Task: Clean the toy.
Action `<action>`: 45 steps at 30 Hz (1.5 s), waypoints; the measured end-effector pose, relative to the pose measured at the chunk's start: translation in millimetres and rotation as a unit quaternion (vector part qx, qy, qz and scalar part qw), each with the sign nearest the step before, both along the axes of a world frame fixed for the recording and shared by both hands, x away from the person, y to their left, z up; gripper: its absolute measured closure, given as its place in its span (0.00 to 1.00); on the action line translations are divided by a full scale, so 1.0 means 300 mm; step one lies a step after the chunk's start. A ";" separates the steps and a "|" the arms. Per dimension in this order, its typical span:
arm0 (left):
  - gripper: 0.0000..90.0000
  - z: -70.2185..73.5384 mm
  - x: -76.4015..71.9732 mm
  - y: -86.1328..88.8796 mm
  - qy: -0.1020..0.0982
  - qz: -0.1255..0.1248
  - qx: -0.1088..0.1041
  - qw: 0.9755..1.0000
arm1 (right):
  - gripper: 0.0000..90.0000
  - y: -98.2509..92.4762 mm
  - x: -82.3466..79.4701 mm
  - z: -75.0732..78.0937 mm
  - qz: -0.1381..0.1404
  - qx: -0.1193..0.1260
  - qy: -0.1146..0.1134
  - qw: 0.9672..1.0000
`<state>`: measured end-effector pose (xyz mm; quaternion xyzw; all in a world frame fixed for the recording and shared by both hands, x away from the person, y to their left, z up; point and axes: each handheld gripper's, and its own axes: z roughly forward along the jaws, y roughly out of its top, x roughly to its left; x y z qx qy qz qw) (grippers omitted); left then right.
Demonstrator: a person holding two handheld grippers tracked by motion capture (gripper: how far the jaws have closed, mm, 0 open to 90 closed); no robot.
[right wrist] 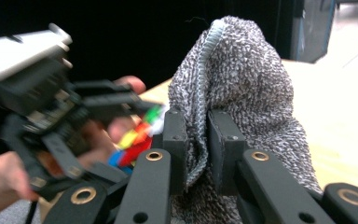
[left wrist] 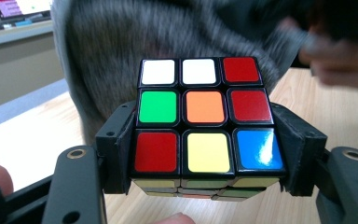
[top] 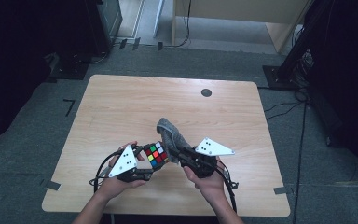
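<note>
Puzzle cube (left wrist: 204, 119), clamped in left claw (left wrist: 205, 154) above the near surface (top: 121, 107); grey cloth (right wrist: 242, 93), pinched in right claw (right wrist: 196, 154), was brought against it; wiping judged begun, unfinished.

Both forearms enter from the near edge of the table, hands raised over it and close together. Left hand (top: 116, 179) grips the left gripper (top: 145, 163), angled toward the right one; its jaws are clamped on opposite sides of a Rubik's cube (left wrist: 204, 116), pads pressed flat against it. Right hand (top: 207, 179) holds the right gripper (top: 176, 154), angled toward the left one; its jaws are pinched nearly together on a fold of grey knitted cloth (right wrist: 242, 93).
</note>
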<state>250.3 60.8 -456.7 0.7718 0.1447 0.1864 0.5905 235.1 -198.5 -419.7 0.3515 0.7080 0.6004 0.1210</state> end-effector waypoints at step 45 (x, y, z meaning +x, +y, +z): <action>0.38 0.022 0.062 0.105 0.108 0.015 -0.169 0.980 | 0.87 0.026 0.021 -0.104 0.061 0.055 0.040 0.996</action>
